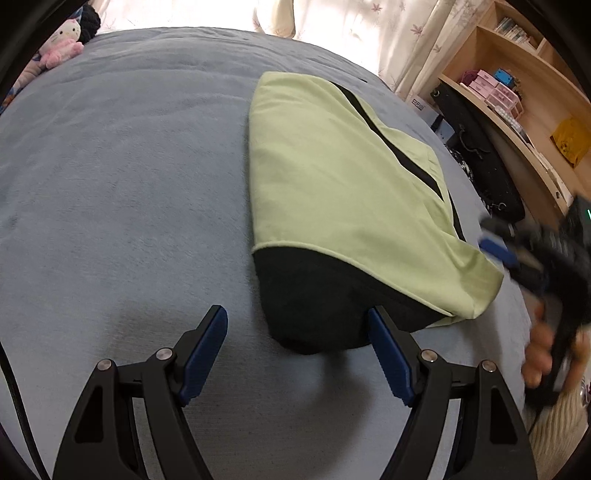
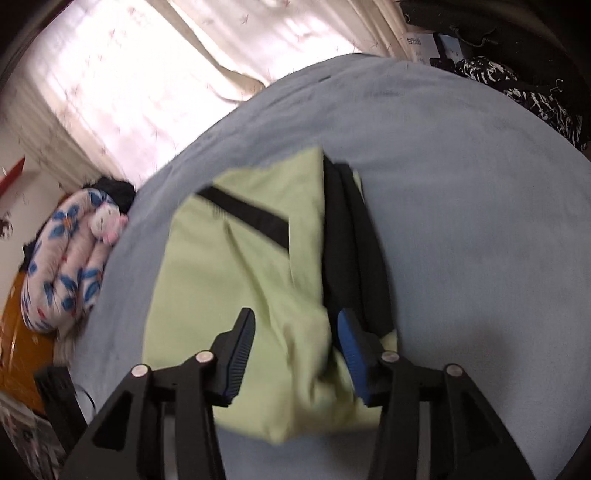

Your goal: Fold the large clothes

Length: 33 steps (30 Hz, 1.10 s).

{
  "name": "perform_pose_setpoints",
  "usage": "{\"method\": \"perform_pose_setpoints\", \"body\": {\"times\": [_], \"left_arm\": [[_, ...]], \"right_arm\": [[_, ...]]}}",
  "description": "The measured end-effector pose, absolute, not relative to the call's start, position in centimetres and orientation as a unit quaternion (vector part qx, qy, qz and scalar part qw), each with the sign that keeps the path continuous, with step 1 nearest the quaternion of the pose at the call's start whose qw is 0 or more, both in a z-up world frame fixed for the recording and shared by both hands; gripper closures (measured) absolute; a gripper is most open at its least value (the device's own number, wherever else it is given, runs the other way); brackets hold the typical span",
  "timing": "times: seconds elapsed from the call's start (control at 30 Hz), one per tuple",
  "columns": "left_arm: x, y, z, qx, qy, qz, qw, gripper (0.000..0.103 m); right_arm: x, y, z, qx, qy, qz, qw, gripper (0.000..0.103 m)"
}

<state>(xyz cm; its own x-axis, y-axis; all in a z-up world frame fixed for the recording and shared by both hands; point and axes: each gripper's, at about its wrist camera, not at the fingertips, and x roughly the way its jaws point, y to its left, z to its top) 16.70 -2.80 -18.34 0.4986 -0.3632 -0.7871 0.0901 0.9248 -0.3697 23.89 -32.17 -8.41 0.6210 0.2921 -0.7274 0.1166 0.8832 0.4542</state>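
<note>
A light green garment with black panels and a black stripe (image 1: 332, 177) lies folded into a long shape on the grey-blue bed cover (image 1: 129, 184). Its black end points toward me. My left gripper (image 1: 297, 321) hovers open just before that black end, with its right finger beside the cloth. In the left wrist view my right gripper (image 1: 495, 247) is a blurred shape at the garment's near right corner, held by a hand (image 1: 543, 350). In its own view the right gripper (image 2: 295, 325) stands open over the garment (image 2: 240, 280), green cloth bunched between its fingers, the pads not clamped.
A pink and white plush toy (image 1: 62, 42) and a flowered pillow (image 2: 62, 273) sit at the bed's far corner. Wooden shelves (image 1: 517, 92) and a black bag (image 1: 480, 155) stand past the bed's right edge. Curtains (image 1: 351, 22) hang behind.
</note>
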Motion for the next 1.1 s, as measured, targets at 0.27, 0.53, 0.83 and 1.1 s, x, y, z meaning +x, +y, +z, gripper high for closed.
{"method": "perform_pose_setpoints", "body": {"times": [0.27,0.53,0.83,1.1], "left_arm": [[16.9,-3.8,-18.8,-0.14,0.486,-0.147,0.85,0.027],[17.2,-4.0,-19.0,-0.139,0.488,-0.156,0.848,0.027],[18.5,-6.1,-19.8,-0.122,0.494,-0.166,0.845,0.026],[18.2,-5.9,-19.0,-0.109,0.497,-0.163,0.845,0.025]], "right_arm": [[31.1,-32.8,-10.2,0.22,0.465,0.017,0.858,0.056],[33.4,-30.2,-10.5,0.127,0.485,0.021,0.865,0.098],[35.9,-31.1,-12.8,-0.01,0.512,-0.05,0.858,0.099],[34.0,-30.8,-10.8,0.004,0.504,-0.066,0.861,0.09]]}}
